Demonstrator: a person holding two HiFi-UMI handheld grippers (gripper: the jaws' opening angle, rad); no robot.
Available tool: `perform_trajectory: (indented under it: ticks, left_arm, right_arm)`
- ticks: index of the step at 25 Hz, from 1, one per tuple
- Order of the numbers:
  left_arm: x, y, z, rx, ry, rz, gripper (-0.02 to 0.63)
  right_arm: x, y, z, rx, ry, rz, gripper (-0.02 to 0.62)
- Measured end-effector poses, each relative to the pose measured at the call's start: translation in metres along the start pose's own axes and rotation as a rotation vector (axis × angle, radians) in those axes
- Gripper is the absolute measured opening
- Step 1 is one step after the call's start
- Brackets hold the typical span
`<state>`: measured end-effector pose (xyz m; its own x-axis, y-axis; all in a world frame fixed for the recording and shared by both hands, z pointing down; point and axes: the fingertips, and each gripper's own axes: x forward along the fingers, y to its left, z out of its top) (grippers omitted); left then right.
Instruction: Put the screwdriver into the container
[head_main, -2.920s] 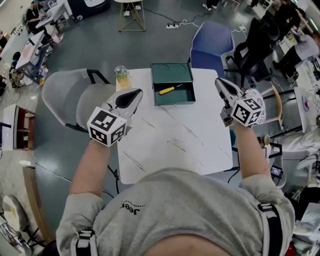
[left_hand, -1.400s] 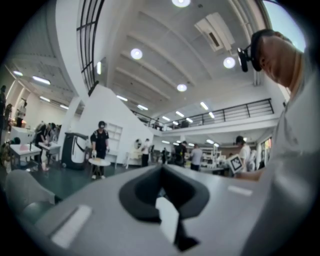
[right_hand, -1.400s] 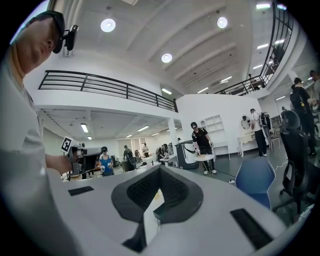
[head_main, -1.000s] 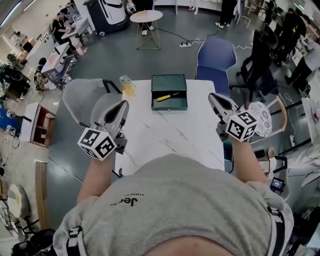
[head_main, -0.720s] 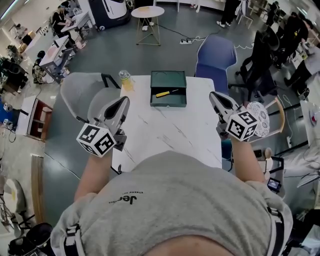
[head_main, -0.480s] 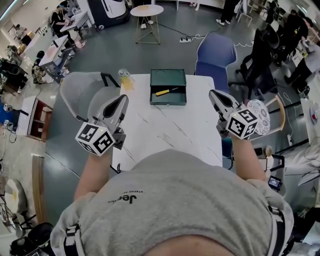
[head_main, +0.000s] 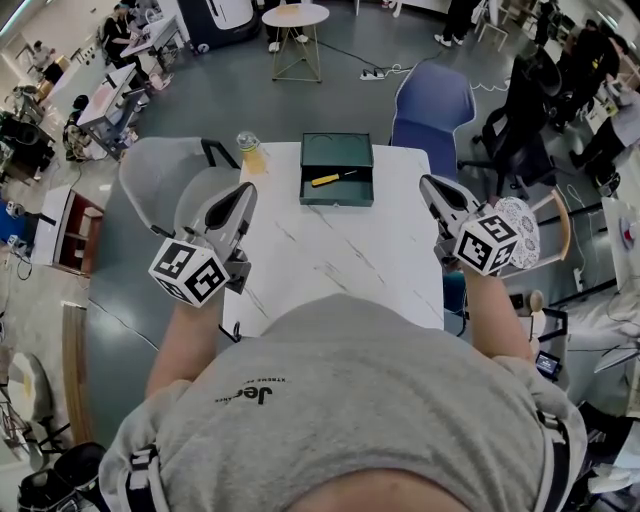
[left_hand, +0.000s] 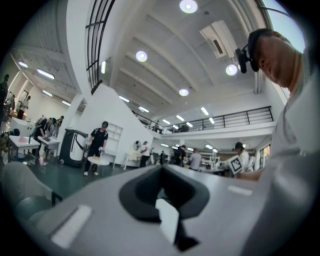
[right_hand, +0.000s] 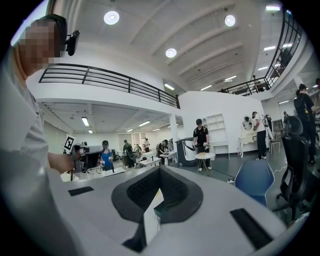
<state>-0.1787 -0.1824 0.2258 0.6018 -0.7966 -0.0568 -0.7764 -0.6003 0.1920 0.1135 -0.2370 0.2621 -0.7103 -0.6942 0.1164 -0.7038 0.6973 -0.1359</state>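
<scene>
Looking down in the head view, a white desk (head_main: 330, 260) carries a green container (head_main: 337, 150) at its far edge, its open top facing up. The screwdriver (head_main: 327, 179) lies inside the container on its floor, toward the near wall. Its long axis runs roughly left to right, with the yellow handle at the left and slightly nearer, and the thin shaft pointing right and slightly away. A bottle (head_main: 248, 153) of yellowish drink stands at the desk's far left corner, just beside the container but apart from it. A grey chair (head_main: 160, 185) sits off the left side of the desk and a blue chair (head_main: 432, 105) beyond the far right corner. The left gripper (head_main: 243, 192) is held over the desk's left edge and the right gripper (head_main: 432, 187) over its right edge, both well apart from the container, with veined desk surface between them. In the left gripper view the camera looks out across a large hall with ceiling lights, standing people and a small round table (left_hand: 97, 160). That gripper's dark-padded jaws are pressed together, with nothing in them. In the right gripper view the jaws likewise meet along a closed seam, gripping nothing. The blue chair shows at the lower right, and a balcony railing (right_hand: 110, 80) crosses overhead.
</scene>
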Motion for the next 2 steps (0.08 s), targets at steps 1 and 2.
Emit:
perform_trajectory:
  ticks: [1, 2]
  left_arm:
    - [-0.0003, 0.0002, -0.0003, 0.0, -0.001, 0.001, 0.003]
    - [-0.0005, 0.0004, -0.0006, 0.001, -0.002, 0.001, 0.003]
  right_arm:
    - [0.0003, 0.0003, -0.0004, -0.001, 0.0, 0.001, 0.008]
    - [0.0006, 0.0007, -0.0009, -0.001, 0.0, 0.002, 0.008]
